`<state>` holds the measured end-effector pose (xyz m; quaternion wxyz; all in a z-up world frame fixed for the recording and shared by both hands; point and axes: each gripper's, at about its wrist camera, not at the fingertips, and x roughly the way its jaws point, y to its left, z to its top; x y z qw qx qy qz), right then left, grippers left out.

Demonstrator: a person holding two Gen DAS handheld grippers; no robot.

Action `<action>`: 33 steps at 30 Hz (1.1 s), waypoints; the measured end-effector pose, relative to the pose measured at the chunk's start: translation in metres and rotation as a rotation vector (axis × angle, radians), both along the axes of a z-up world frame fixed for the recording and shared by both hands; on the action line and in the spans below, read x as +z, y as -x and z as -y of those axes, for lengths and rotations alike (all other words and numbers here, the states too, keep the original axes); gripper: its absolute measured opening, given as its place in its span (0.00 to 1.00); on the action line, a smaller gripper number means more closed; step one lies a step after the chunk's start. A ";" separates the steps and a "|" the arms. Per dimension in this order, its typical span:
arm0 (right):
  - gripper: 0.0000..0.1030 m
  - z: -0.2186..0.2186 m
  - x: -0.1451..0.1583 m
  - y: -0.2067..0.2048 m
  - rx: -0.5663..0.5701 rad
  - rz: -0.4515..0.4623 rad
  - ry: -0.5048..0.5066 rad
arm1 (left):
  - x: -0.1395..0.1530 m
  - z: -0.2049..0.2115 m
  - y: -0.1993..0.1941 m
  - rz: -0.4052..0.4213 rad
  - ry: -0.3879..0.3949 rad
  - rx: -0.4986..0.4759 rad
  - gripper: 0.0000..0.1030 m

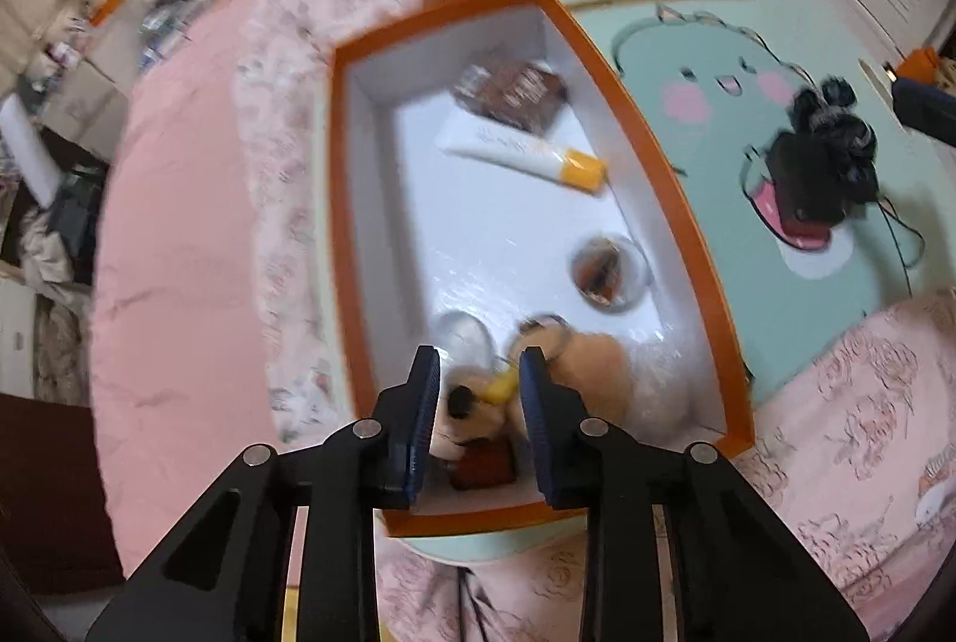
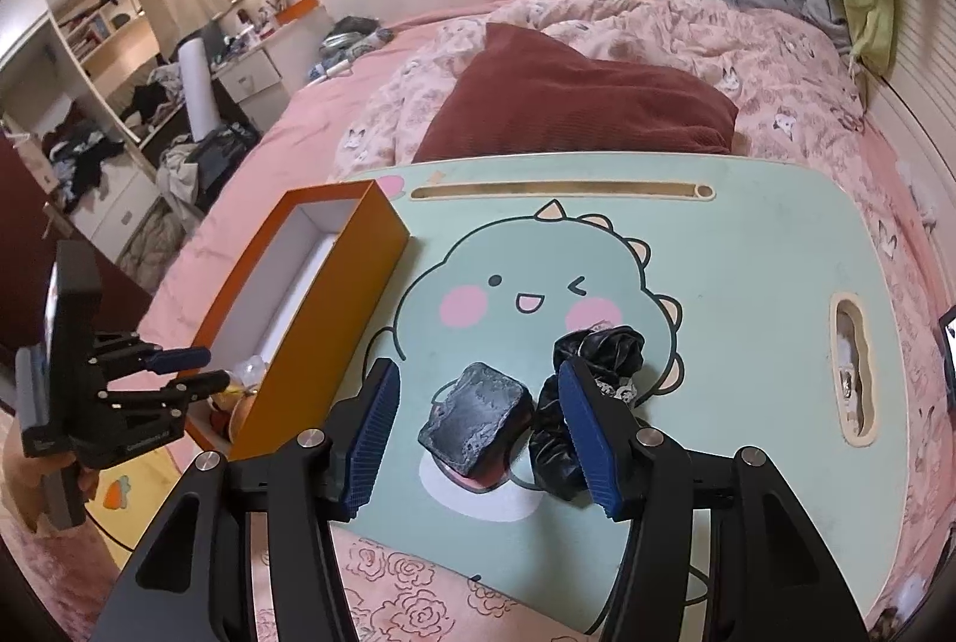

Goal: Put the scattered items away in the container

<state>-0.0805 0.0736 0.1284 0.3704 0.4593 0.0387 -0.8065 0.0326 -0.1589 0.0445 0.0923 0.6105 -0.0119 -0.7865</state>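
Observation:
An orange box [image 1: 657, 152] with a white inside holds a brown packet [image 1: 511, 95], a white tube with an orange cap [image 1: 526, 152], a small round jar [image 1: 609, 271] and a plush keychain [image 1: 472, 403]. My left gripper [image 1: 478, 385] hangs over the box's near end, jaws narrowly apart; the right wrist view shows nothing between its fingers [image 2: 179, 358]. On the mint lap desk [image 2: 747, 283] a scuffed black block [image 2: 478, 421] lies between the open jaws of my right gripper [image 2: 478, 373]. A black scrunchie [image 2: 597, 349] rests against its right finger.
The lap desk sits on a bed with pink bedding [image 2: 777, 62] and a dark red pillow [image 2: 573, 104] behind it. The desk has a long slot [image 2: 561, 190] at the back and a handle cut-out [image 2: 854, 373] at the right. Cluttered shelves stand at far left.

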 end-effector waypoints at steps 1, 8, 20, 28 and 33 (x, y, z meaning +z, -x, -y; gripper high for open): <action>0.54 0.000 0.000 0.000 0.000 0.002 0.000 | -0.001 0.000 0.000 0.008 -0.014 -0.001 0.28; 0.54 0.001 -0.002 0.000 0.002 0.011 -0.001 | -0.013 0.007 0.001 0.056 -0.001 0.018 0.28; 0.54 0.003 -0.006 -0.002 0.001 0.020 0.000 | -0.031 0.000 0.012 0.067 0.070 0.018 0.25; 0.54 0.005 -0.002 -0.004 -0.001 0.011 0.005 | 0.002 0.012 0.008 -0.066 -0.036 0.055 0.10; 0.54 0.015 0.003 -0.013 0.032 -0.006 0.003 | 0.020 0.020 0.000 -0.159 -0.039 0.082 0.10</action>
